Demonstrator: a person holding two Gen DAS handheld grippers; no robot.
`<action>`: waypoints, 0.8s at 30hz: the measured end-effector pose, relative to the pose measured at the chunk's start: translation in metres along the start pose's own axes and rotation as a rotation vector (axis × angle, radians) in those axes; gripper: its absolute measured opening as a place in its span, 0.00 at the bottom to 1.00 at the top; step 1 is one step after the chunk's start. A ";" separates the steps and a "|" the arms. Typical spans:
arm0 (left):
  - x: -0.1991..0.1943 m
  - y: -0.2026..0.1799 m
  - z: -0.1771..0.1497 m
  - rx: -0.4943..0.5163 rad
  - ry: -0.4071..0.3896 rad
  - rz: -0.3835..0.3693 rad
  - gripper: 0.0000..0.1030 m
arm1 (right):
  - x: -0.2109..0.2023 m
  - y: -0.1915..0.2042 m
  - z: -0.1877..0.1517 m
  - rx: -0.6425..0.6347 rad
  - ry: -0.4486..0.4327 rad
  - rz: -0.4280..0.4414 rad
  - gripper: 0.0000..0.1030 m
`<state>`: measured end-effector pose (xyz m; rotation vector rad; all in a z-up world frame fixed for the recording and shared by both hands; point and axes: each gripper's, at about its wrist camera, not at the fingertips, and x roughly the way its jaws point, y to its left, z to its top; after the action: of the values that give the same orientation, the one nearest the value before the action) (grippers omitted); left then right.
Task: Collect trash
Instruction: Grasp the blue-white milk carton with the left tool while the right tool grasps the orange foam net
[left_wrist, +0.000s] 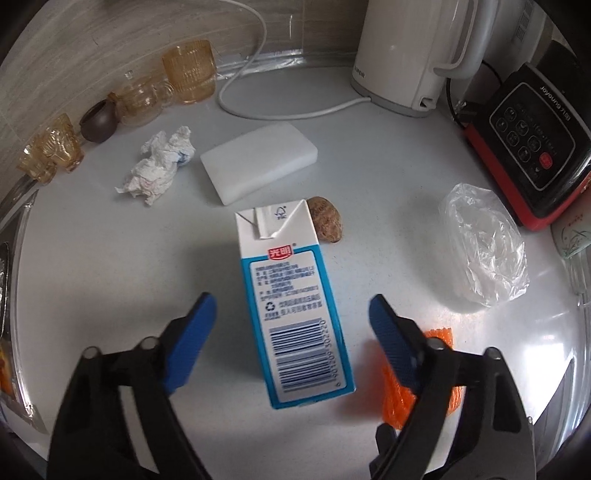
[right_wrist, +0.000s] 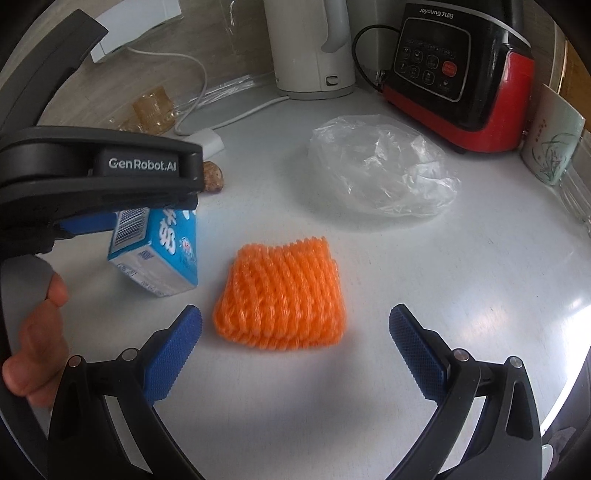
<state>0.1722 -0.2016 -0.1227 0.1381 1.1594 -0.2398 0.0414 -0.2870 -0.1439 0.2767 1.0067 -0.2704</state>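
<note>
A blue and white milk carton (left_wrist: 291, 306) lies on the white counter, between the open fingers of my left gripper (left_wrist: 291, 321), which do not touch it. It also shows in the right wrist view (right_wrist: 162, 254), under the left gripper's body. An orange foam net (right_wrist: 280, 295) lies just ahead of my right gripper (right_wrist: 295, 336), which is open and empty; the net also shows in the left wrist view (left_wrist: 439, 336). A crumpled tissue (left_wrist: 159, 166), a clear plastic bag (right_wrist: 380, 166) and a brown nut shell (left_wrist: 327, 219) lie farther back.
A white sponge block (left_wrist: 258, 162) lies behind the carton. A white kettle (left_wrist: 410, 55) with its cord, a red and black appliance (right_wrist: 454, 74) and amber glass cups (left_wrist: 190, 72) line the back wall. A mug (right_wrist: 554, 144) stands at the right.
</note>
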 end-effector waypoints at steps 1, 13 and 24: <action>0.002 0.000 0.000 -0.003 0.007 0.003 0.68 | 0.003 -0.001 0.002 0.003 0.004 -0.003 0.98; 0.004 0.024 0.000 -0.011 0.000 -0.009 0.39 | 0.020 0.001 0.011 0.024 0.042 0.023 0.56; -0.033 0.052 -0.023 0.045 -0.071 -0.022 0.39 | 0.000 0.001 0.007 0.057 0.020 0.048 0.34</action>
<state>0.1527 -0.1425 -0.1022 0.1547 1.0854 -0.2883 0.0475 -0.2882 -0.1395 0.3558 1.0118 -0.2534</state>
